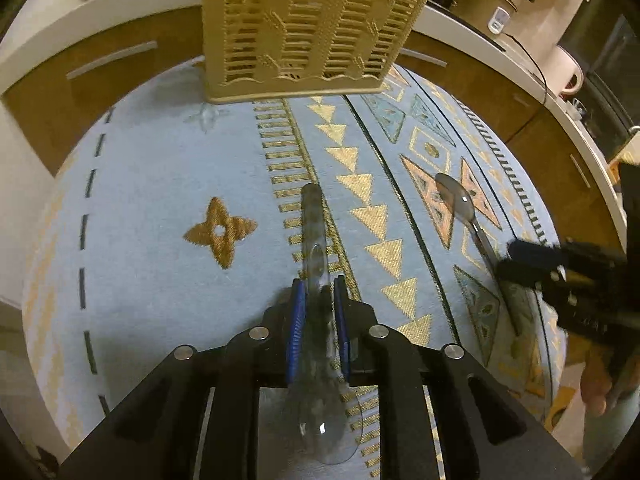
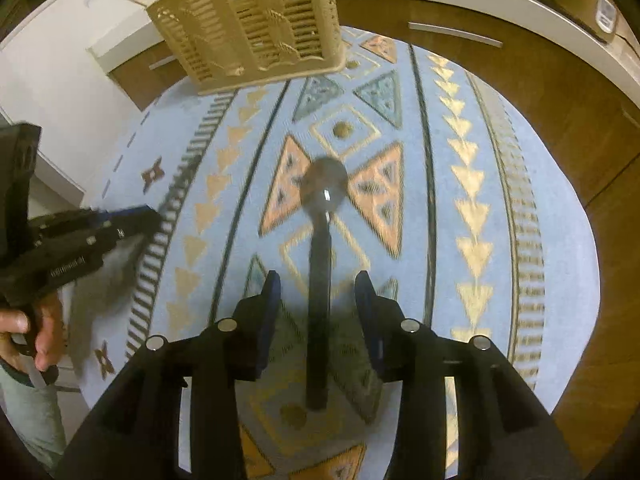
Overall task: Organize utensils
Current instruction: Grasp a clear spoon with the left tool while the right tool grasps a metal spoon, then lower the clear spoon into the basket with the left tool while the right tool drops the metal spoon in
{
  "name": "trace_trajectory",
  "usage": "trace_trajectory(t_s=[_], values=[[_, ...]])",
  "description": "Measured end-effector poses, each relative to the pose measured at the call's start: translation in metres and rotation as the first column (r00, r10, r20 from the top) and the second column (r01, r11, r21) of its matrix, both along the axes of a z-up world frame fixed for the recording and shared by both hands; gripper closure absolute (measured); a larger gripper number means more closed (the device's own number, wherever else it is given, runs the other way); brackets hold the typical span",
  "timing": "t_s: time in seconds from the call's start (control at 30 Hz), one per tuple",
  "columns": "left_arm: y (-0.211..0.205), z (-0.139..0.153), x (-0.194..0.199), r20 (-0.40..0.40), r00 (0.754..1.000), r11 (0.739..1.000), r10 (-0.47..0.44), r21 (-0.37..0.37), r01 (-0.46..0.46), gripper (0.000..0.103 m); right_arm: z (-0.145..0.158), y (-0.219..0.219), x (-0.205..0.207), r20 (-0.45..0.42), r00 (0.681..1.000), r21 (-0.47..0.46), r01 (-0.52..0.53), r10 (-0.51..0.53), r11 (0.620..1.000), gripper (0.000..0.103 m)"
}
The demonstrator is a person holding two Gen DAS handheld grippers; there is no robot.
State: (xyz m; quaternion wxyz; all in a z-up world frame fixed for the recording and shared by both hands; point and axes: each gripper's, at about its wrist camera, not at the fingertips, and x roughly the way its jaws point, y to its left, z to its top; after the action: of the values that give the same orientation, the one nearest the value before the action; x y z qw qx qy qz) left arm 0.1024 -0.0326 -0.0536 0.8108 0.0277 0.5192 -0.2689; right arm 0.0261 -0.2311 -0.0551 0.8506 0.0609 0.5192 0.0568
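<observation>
1. Your left gripper point(image 1: 318, 292) sits nearest its lens, its blue fingers point(image 1: 297, 312) nearly closed on a clear plastic spoon point(image 1: 316, 240); the pads press the handle from both sides, and the bowl lies back under the gripper body.
2. That spoon's free end reaches toward the beige basket point(image 1: 304, 28), though it stops well short of it.
3. Your right gripper point(image 2: 318, 280) has its fingers point(image 2: 270, 300) standing part-way open around a dark-handled metal spoon point(image 2: 320, 280); neither pad touches the handle.
4. That spoon lies flat on the patterned cloth point(image 2: 460, 120), bowl end pointing toward the basket point(image 2: 248, 20) and well apart from it.
5. Seen from the left wrist, the metal spoon point(image 1: 456, 200) lies to the right of the clear spoon, farther from the basket's front wall than the clear spoon's tip.
6. The basket stands upright at the far edge of the cloth-covered round counter point(image 1: 160, 160), its slatted walls facing you.
7. Your left hand point(image 2: 36, 332) shows at the left wrist-view edge, wrapped on the gripper's handle, far from the basket.
</observation>
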Motion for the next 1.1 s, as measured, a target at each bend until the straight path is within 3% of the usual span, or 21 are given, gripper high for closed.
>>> trace_trajectory(t_s=[0.33,0.43,0.67,0.8,0.93,1.1], values=[[-0.029,0.000,0.020,-0.059,0.994,0.983,-0.090,0.158,0.098,0.089,-0.005,-0.005,0.056,-0.157,0.987,0.047,-0.011,0.018,0.999,0.067],[-0.034,-0.001,0.022,-0.065,0.993,0.977,-0.101,0.184,0.112,0.089,-0.003,0.004,0.059,-0.164,0.986,-0.008,-0.038,0.036,0.999,0.068],[-0.051,-0.004,0.022,-0.048,0.991,0.956,-0.121,0.263,0.130,0.089,-0.005,0.028,0.051,-0.199,0.978,-0.144,-0.100,0.070,0.984,0.092],[-0.063,-0.006,0.016,-0.015,0.991,0.940,-0.131,0.317,0.129,0.091,-0.006,0.037,0.047,-0.196,0.977,-0.169,-0.119,0.085,0.978,0.092],[-0.067,-0.005,0.010,0.041,0.994,0.951,-0.101,0.297,0.085,0.093,-0.004,0.039,0.040,-0.172,0.980,-0.137,-0.121,0.097,0.983,0.093],[-0.058,0.012,-0.004,0.125,0.989,0.984,-0.075,0.172,0.053,0.093,0.016,0.029,0.026,-0.089,0.991,-0.102,-0.108,0.099,0.989,0.093]])
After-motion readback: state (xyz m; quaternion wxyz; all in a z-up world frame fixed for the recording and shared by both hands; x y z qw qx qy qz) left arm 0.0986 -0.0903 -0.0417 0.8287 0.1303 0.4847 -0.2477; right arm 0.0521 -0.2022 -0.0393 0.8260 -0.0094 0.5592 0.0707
